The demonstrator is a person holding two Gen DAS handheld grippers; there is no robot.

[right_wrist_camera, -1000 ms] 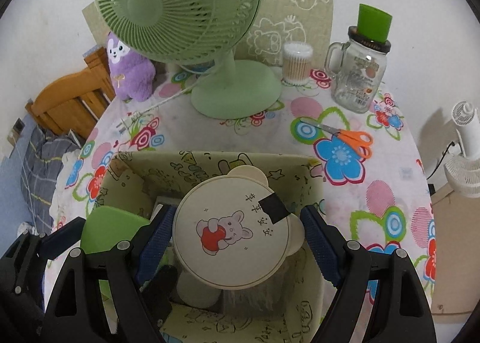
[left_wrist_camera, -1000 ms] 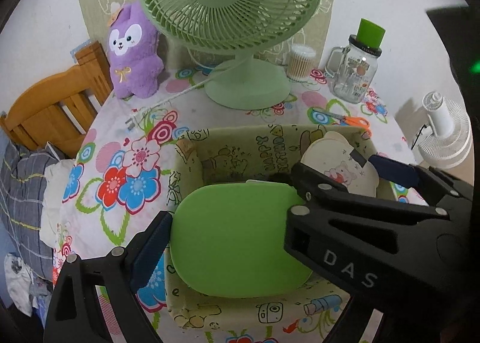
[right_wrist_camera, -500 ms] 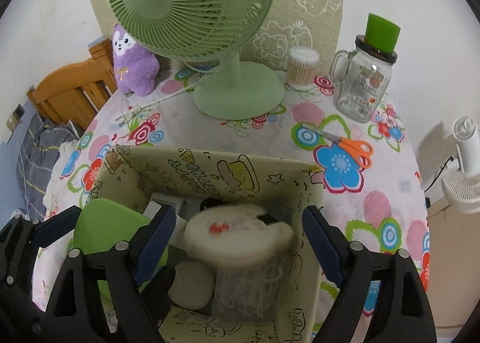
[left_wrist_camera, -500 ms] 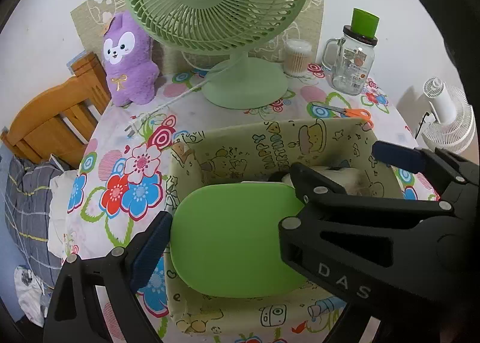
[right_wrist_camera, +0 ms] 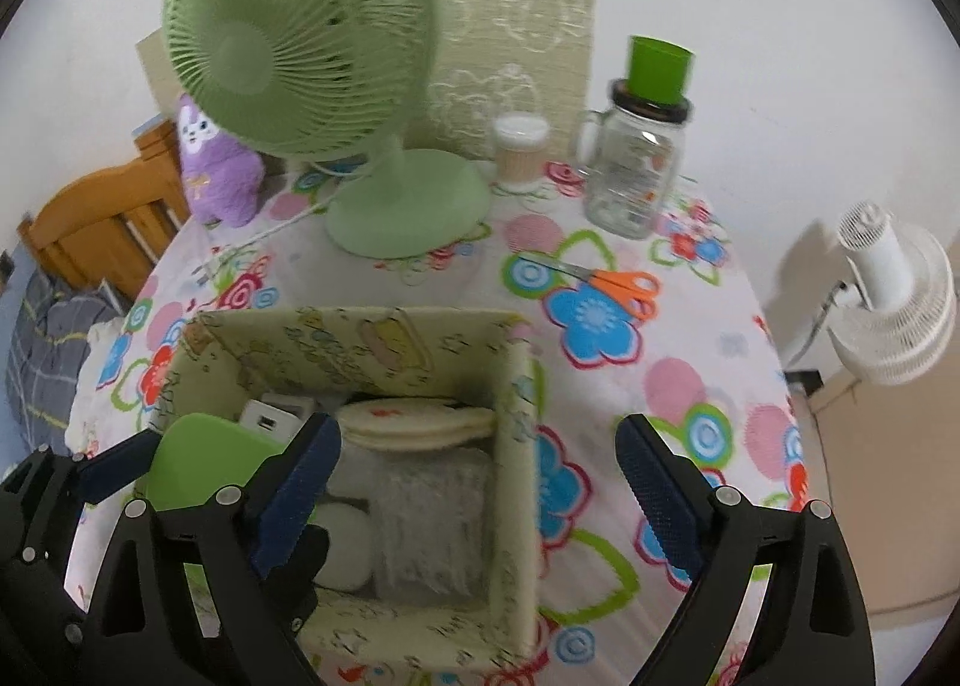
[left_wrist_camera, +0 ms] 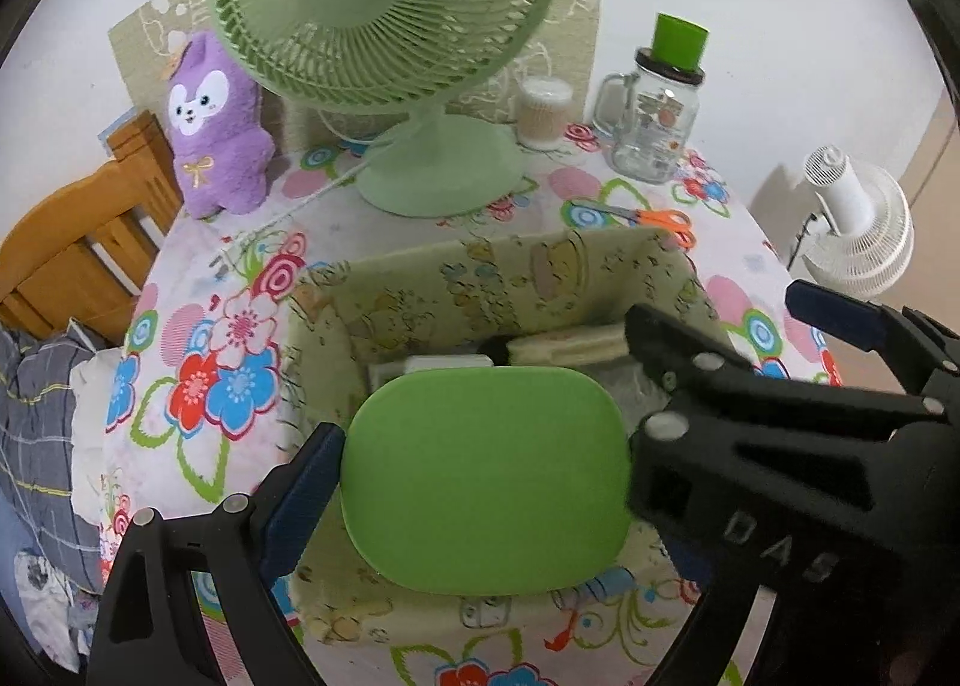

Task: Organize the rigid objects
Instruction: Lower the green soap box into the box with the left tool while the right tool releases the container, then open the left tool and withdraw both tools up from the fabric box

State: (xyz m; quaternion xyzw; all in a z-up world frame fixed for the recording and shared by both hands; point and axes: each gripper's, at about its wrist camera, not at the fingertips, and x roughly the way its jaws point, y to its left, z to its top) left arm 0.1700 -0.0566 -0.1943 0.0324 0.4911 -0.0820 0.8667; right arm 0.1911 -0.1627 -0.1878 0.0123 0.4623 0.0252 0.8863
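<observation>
My left gripper (left_wrist_camera: 480, 476) is shut on a flat green rounded-square plate (left_wrist_camera: 483, 479) and holds it over the near left part of a patterned fabric storage box (left_wrist_camera: 498, 281). The plate also shows in the right wrist view (right_wrist_camera: 198, 461). My right gripper (right_wrist_camera: 477, 482) is open and empty above the box's right wall (right_wrist_camera: 513, 446). A cream round bear-print lid (right_wrist_camera: 414, 425) lies inside the box against the far wall, with a white charger (right_wrist_camera: 273, 416) and pale items beside it.
A green desk fan (right_wrist_camera: 336, 86), purple plush toy (right_wrist_camera: 213, 170), cotton-swab jar (right_wrist_camera: 519, 152), glass mug jar with green cap (right_wrist_camera: 636, 170) and orange scissors (right_wrist_camera: 618, 287) stand on the flowered tablecloth behind the box. A white fan (right_wrist_camera: 894, 296) is off the table's right edge. A wooden chair (left_wrist_camera: 78, 242) stands left.
My right gripper opened and let go of the bear-print lid, which dropped into the box. The gripper then shifted right. My left gripper still holds the green plate over the box.
</observation>
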